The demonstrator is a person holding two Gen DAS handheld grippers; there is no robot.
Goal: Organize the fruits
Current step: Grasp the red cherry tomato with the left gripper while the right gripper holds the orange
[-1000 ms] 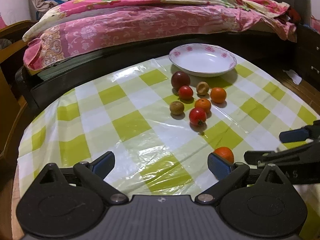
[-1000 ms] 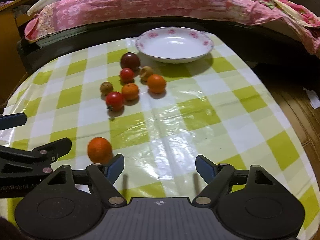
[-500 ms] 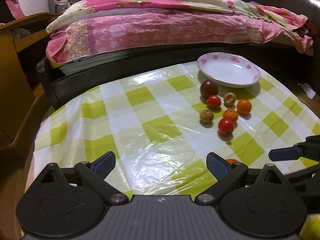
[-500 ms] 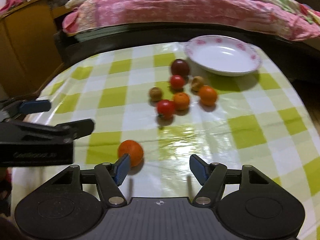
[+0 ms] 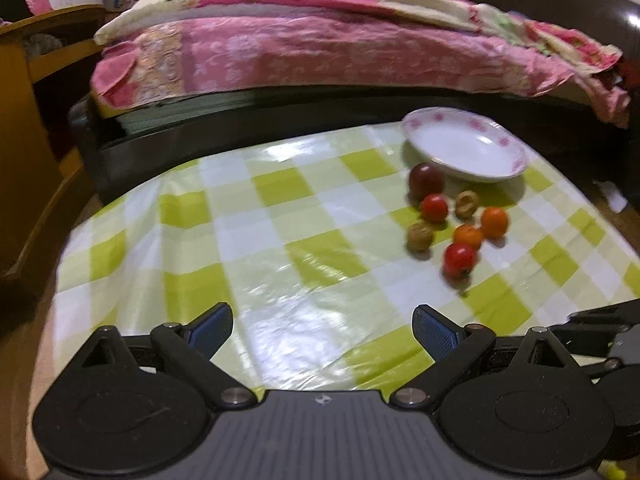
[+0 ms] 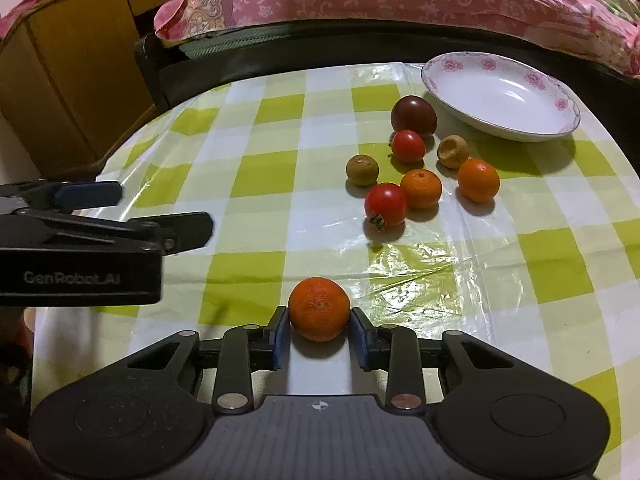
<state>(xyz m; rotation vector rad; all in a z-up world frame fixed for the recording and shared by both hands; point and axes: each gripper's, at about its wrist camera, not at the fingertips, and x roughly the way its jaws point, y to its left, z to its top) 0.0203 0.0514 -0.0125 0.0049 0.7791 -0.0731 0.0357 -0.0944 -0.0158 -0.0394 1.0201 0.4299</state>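
My right gripper (image 6: 319, 338) is shut on an orange mandarin (image 6: 319, 308) low over the checked tablecloth. Ahead lies a cluster of fruit: a dark plum (image 6: 413, 115), two red tomatoes (image 6: 407, 146) (image 6: 385, 204), two small oranges (image 6: 421, 189) (image 6: 478, 180) and two brown fruits (image 6: 362, 169) (image 6: 453, 152). An empty white plate with pink flowers (image 6: 560, 104) stands behind them. My left gripper (image 5: 322, 328) is open and empty over bare cloth; it also shows at the left in the right wrist view (image 6: 160, 216). The cluster (image 5: 458, 220) and plate (image 5: 516, 152) lie to its far right.
The table (image 6: 260, 176) carries a glossy green and white checked cloth. A dark bed frame with pink bedding (image 5: 320, 52) runs behind it. A wooden cabinet (image 6: 72, 76) stands at the left. The table edge falls away on the right (image 6: 624, 152).
My right gripper has moved left onto the lone mandarin and closed on it. My left gripper has drawn back to the left, staying open.
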